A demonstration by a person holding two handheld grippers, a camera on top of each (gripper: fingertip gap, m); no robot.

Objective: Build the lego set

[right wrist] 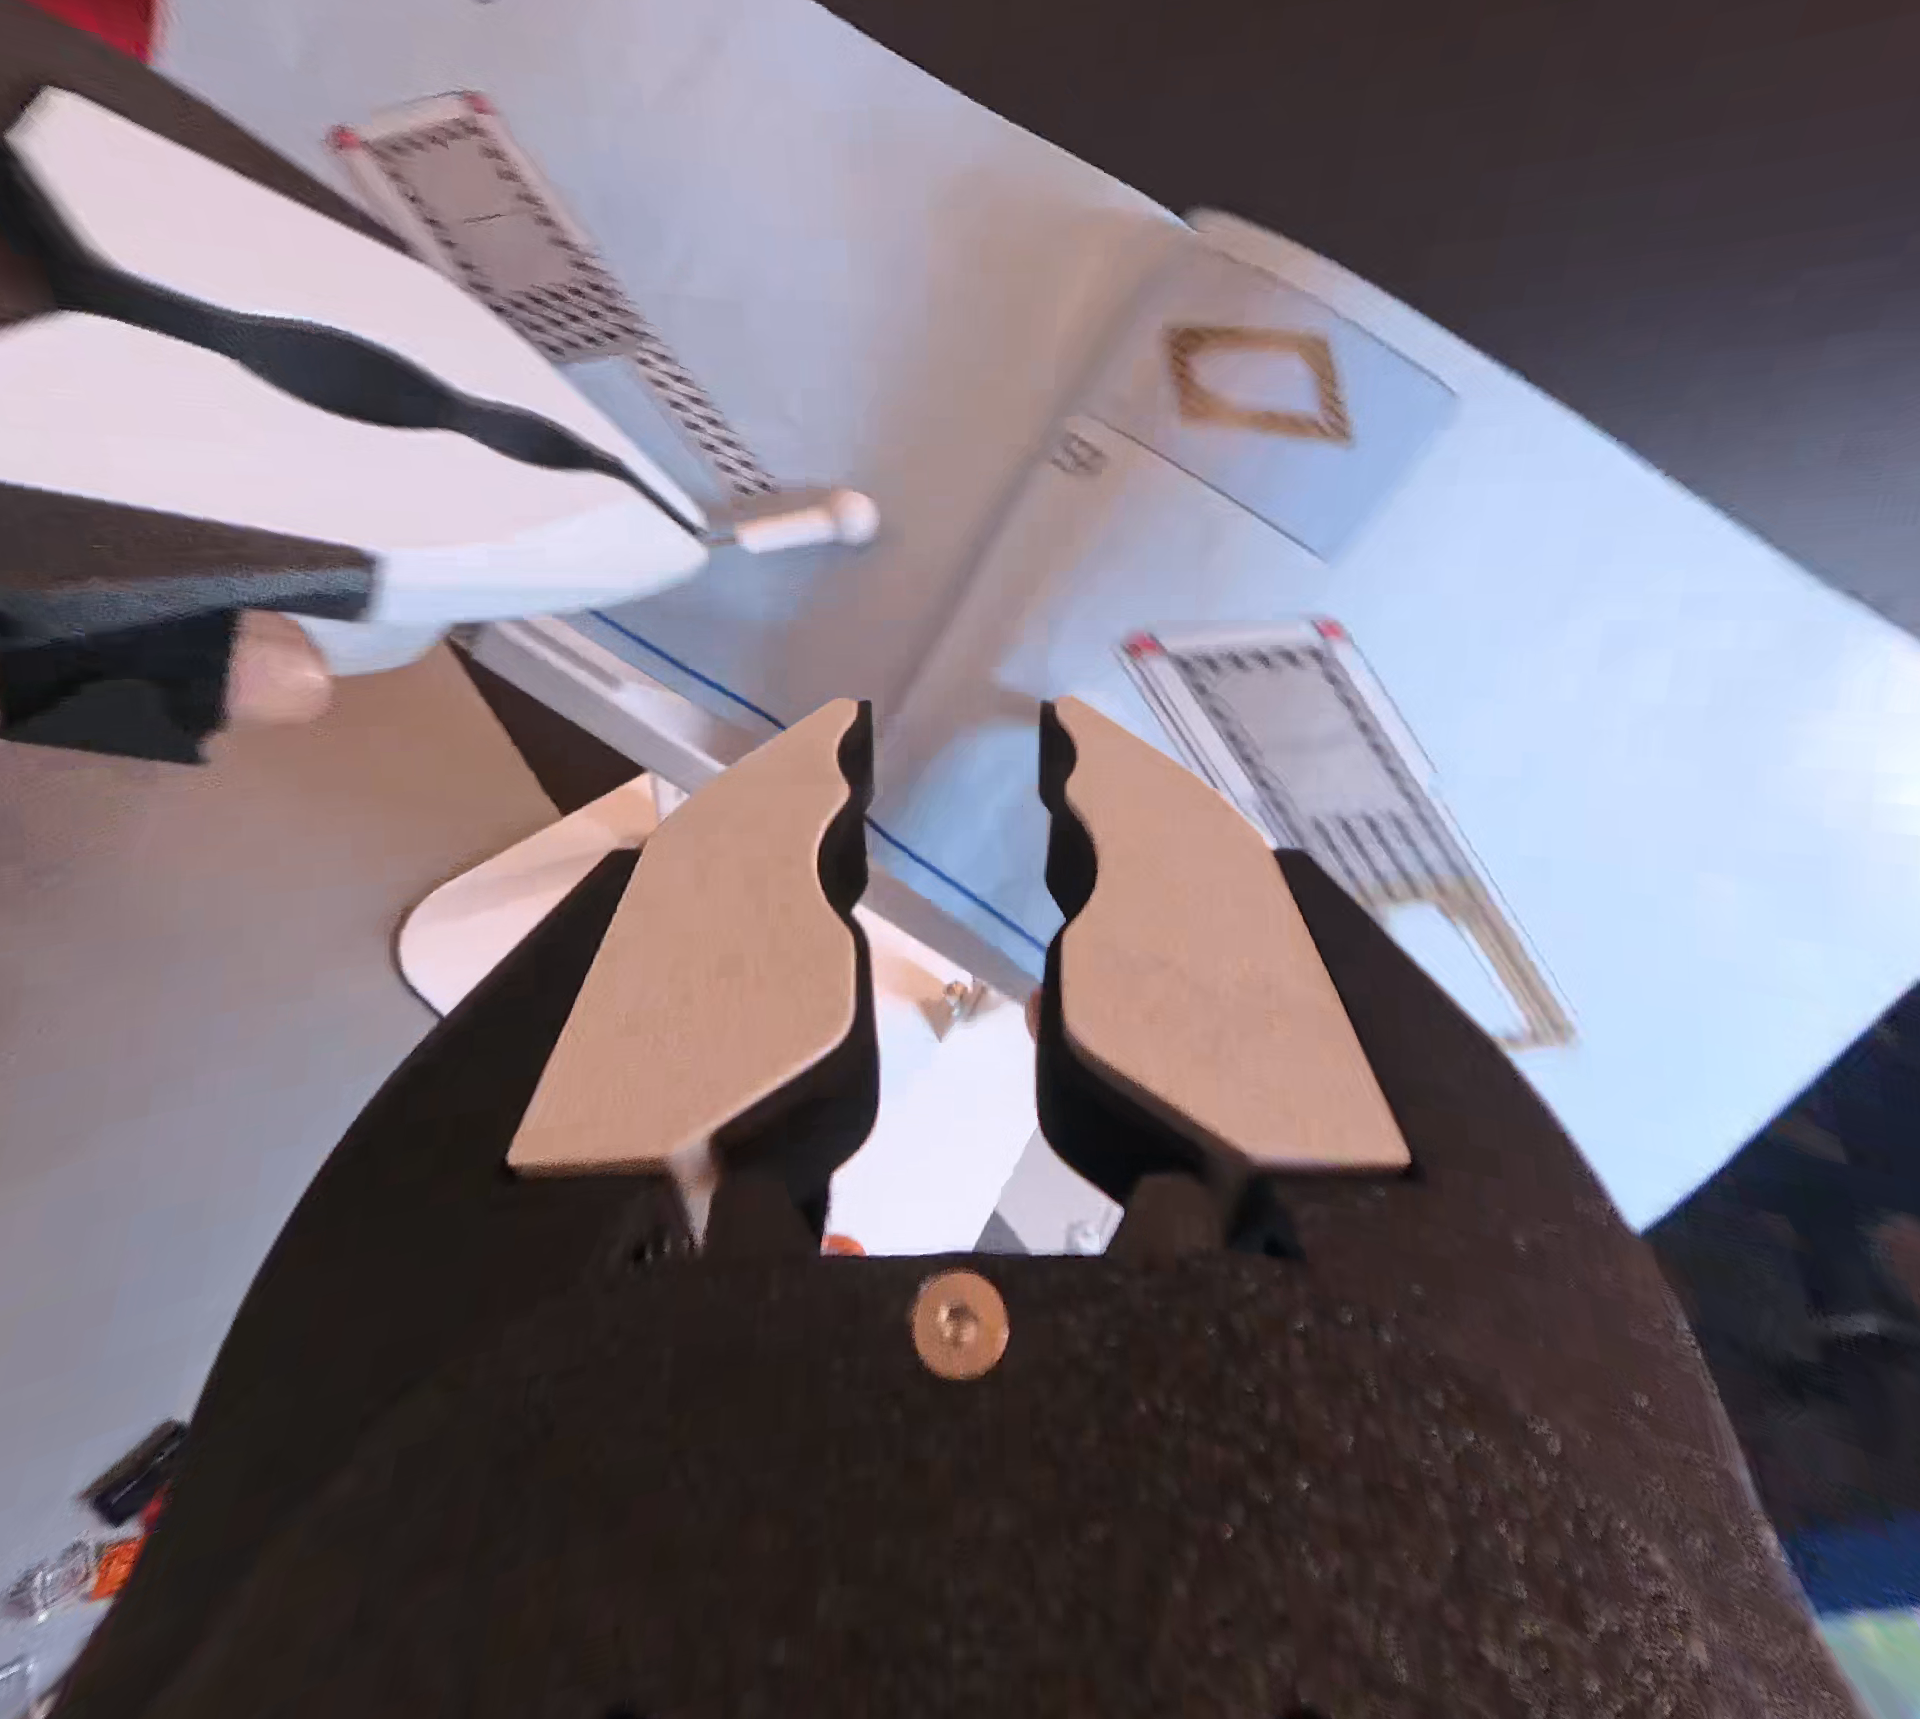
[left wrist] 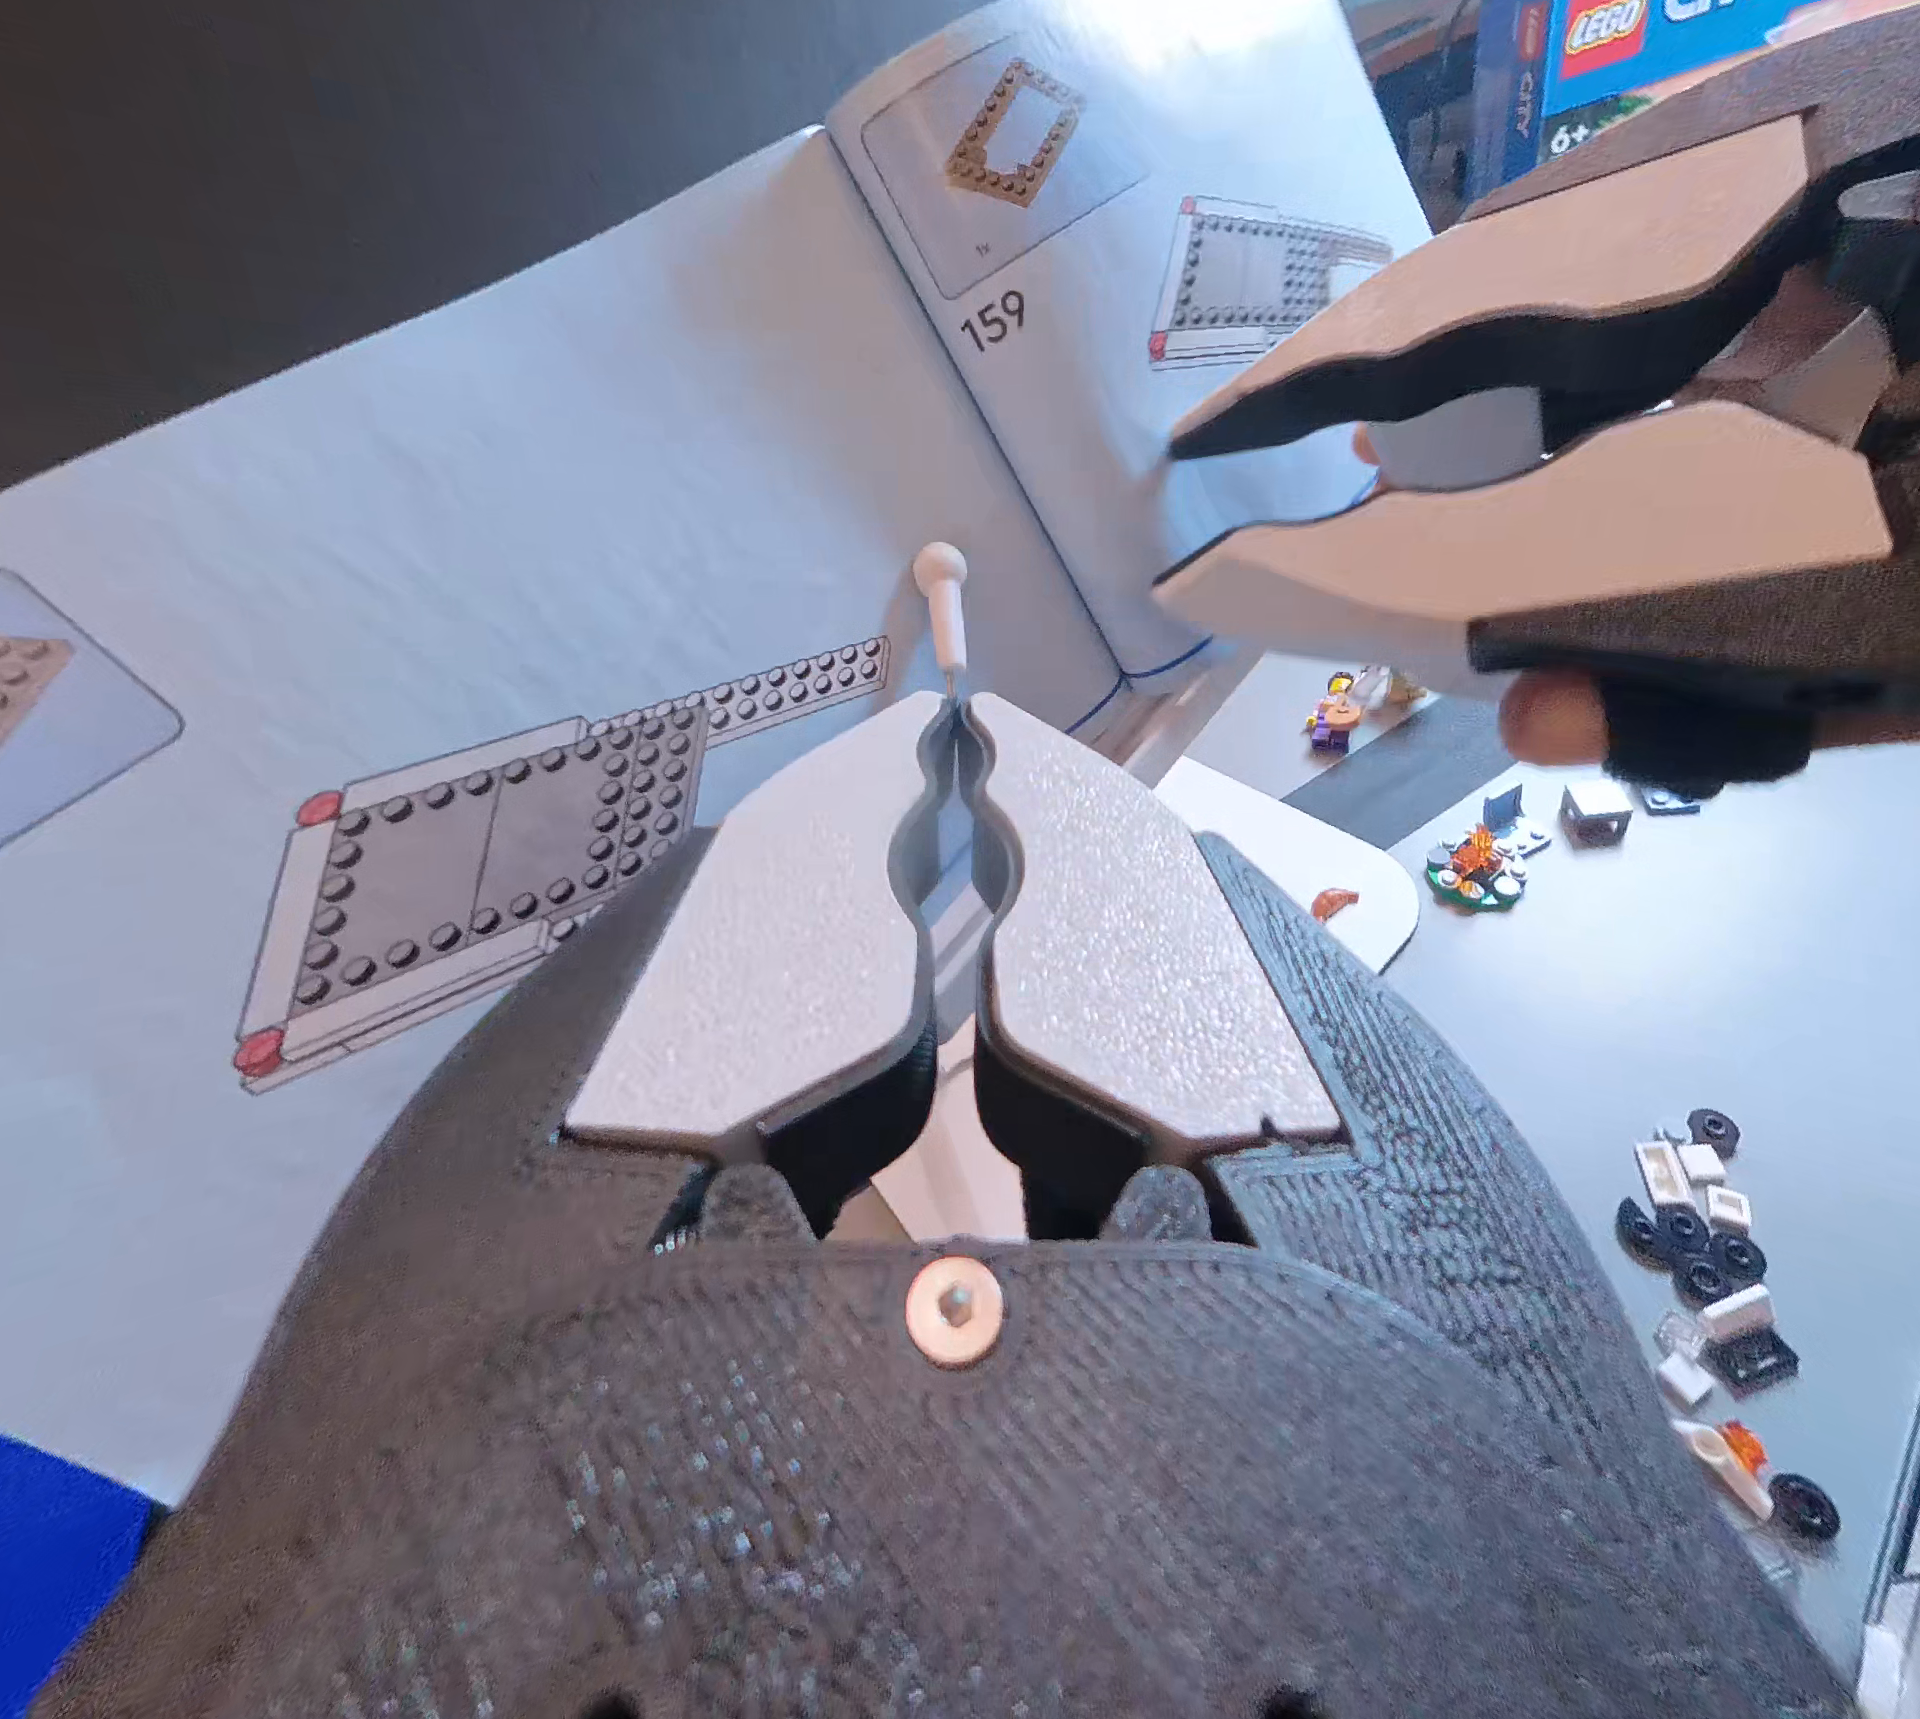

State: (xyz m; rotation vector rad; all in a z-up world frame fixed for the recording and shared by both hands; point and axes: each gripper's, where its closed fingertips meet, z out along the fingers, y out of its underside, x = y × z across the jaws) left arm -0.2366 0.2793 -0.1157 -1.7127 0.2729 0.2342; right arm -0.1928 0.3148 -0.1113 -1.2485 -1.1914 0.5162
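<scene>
The left claw point(left wrist: 954, 713) is clamped on the thin metal stem of a small white pin with a round knob point(left wrist: 943, 604), which sticks out past its tips. Just beyond stands an open light-blue instruction booklet point(left wrist: 582, 464), propped upright. To that claw's right, the right claw point(right wrist: 956, 734) hovers with jaws apart and nothing between them, at the booklet's lower edge near the fold. Small loose toy bricks point(left wrist: 1704, 1254) lie on the grey counter point(left wrist: 1662, 994) to the right, with a blue cardboard box point(left wrist: 1662, 7) farther back.

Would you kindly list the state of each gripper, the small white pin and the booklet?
Left gripper: shut, fingers pinching the pin's thin stem.
White pin: held, ball end outward.
Right gripper: open, nothing between its fingers.
Instruction booklet: open, propped up.
</scene>
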